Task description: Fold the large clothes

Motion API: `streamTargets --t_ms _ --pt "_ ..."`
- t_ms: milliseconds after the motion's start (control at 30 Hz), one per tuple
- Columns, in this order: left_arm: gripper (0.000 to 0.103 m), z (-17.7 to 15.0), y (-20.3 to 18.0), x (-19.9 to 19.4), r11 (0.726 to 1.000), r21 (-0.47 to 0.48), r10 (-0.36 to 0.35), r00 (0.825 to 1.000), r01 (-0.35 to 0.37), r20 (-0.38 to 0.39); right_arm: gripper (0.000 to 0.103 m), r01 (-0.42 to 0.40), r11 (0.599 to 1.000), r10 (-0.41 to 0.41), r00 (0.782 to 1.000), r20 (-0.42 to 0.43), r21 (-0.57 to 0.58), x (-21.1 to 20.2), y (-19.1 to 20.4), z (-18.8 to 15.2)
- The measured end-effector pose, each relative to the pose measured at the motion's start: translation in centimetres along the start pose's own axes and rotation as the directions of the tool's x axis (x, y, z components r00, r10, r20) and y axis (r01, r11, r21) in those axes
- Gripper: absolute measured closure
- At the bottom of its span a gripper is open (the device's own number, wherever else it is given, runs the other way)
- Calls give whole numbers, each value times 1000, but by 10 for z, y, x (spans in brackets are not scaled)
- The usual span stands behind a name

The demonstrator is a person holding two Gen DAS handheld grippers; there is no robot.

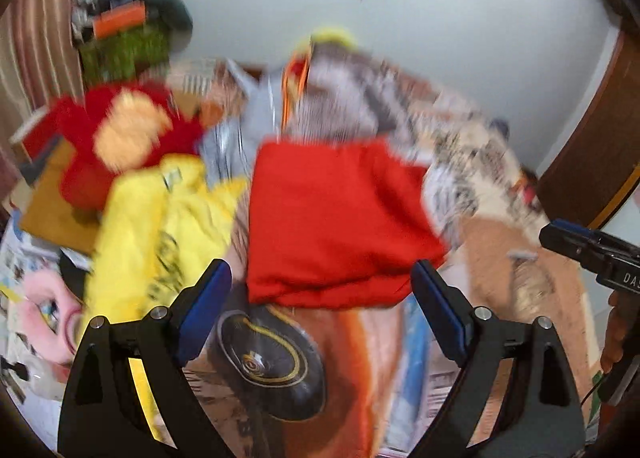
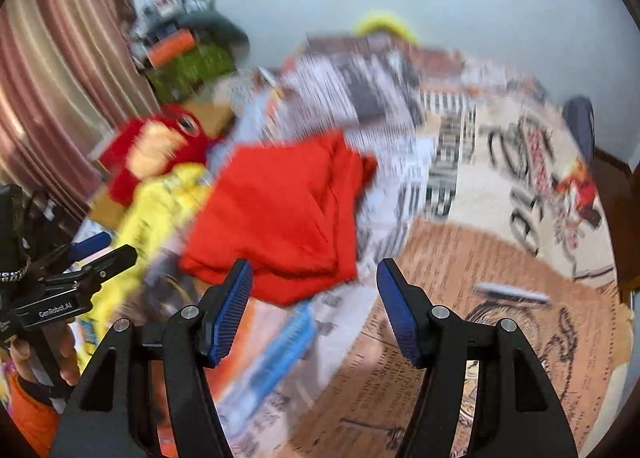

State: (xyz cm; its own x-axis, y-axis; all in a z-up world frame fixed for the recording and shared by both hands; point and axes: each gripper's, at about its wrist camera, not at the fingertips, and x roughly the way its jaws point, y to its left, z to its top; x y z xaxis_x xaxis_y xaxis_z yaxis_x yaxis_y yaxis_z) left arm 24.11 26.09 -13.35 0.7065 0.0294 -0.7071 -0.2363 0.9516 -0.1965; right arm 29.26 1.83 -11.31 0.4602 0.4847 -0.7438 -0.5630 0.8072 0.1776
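A folded red garment [image 1: 340, 218] lies on a printed bedspread [image 1: 520, 290]; it also shows in the right wrist view [image 2: 280, 218]. A yellow garment [image 1: 160, 226] lies crumpled to its left, seen too in the right wrist view [image 2: 160, 202]. My left gripper [image 1: 320, 306] is open and empty, just before the red garment's near edge. My right gripper [image 2: 314, 298] is open and empty, near the garment's front corner. Both views are motion-blurred.
A red plush toy [image 1: 120, 138] and a green box [image 1: 124, 54] with clutter stand at the back left by a curtain [image 2: 60, 78]. A pale wall [image 1: 400, 38] is behind. A small grey object [image 2: 512, 292] lies on the bedspread to the right.
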Motion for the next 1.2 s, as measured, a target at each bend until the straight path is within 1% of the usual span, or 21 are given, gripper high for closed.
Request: streamTargets --t_ms 67,100,167,200,267,300,333,400,433,467,500,600,700,767,833,867,933,967,1033,1100,1200 --pt "12 7 -11 -39 1000 18 -2 996 0 88 43 -26 1000 27 997 79 -9 -31 11 3" --pt "12 9 -17 -58 1000 31 -1 991 -3 132 43 -39 999 40 991 130 -17 -52 17 4" --pt "12 11 -31 -94 999 53 -17 977 6 213 43 -55 998 61 977 204 -34 -79 28 3" --pt "12 10 -38 -117 998 63 -37 965 22 259 43 -67 997 76 966 245 -46 -95 34 3" --pt "12 10 -46 -146 997 73 -61 945 40 321 43 -89 994 105 941 322 -65 -125 42 -2" --pt "12 6 -52 -165 996 81 -71 930 44 362 42 -96 993 115 930 348 -71 -136 45 -5" --pt "12 3 -56 -178 995 86 -73 919 43 388 42 -107 991 129 916 380 -80 -149 48 -9" --pt "12 -7 -66 -208 994 102 -85 887 43 453 42 -122 988 149 889 433 -90 -169 53 -15" --pt "12 -11 -70 -218 993 107 -91 875 45 475 42 -125 988 155 875 459 -95 -179 55 -20" --pt "12 -17 -74 -230 993 110 -93 858 44 505 42 -123 988 155 862 483 -98 -188 58 -25" --pt "12 -22 -77 -240 993 112 -93 843 40 530 42 -120 988 154 852 500 -99 -194 60 -28" --pt "12 -35 -86 -259 992 124 -94 815 27 571 42 -102 989 146 821 552 -110 -211 68 -42" --pt "12 -50 -97 -274 991 134 -76 792 -7 605 41 -51 992 112 798 593 -119 -223 77 -54" --pt "12 -58 -103 -279 990 137 -63 784 -28 618 38 -18 992 91 786 612 -124 -226 84 -60" --pt "11 -66 -108 -283 989 137 -44 776 -55 630 33 13 992 69 774 630 -124 -228 89 -65" --pt "8 -68 -110 -283 989 134 -36 773 -63 633 31 26 992 57 770 636 -121 -226 90 -66" --pt "2 -74 -112 -285 989 122 -17 768 -80 640 19 58 992 29 767 641 -114 -225 93 -67" --pt "0 -76 -113 -285 989 116 -8 767 -87 641 16 76 991 12 764 645 -108 -225 94 -68" --pt "0 -78 -114 -285 988 114 5 773 -100 635 1 98 991 -15 762 647 -92 -224 95 -68" --pt "0 -79 -115 -284 987 118 11 780 -108 626 0 99 992 -28 764 644 -75 -224 92 -68" --pt "0 -80 -115 -281 987 117 14 789 -109 614 0 90 994 -30 778 628 -64 -223 89 -66"
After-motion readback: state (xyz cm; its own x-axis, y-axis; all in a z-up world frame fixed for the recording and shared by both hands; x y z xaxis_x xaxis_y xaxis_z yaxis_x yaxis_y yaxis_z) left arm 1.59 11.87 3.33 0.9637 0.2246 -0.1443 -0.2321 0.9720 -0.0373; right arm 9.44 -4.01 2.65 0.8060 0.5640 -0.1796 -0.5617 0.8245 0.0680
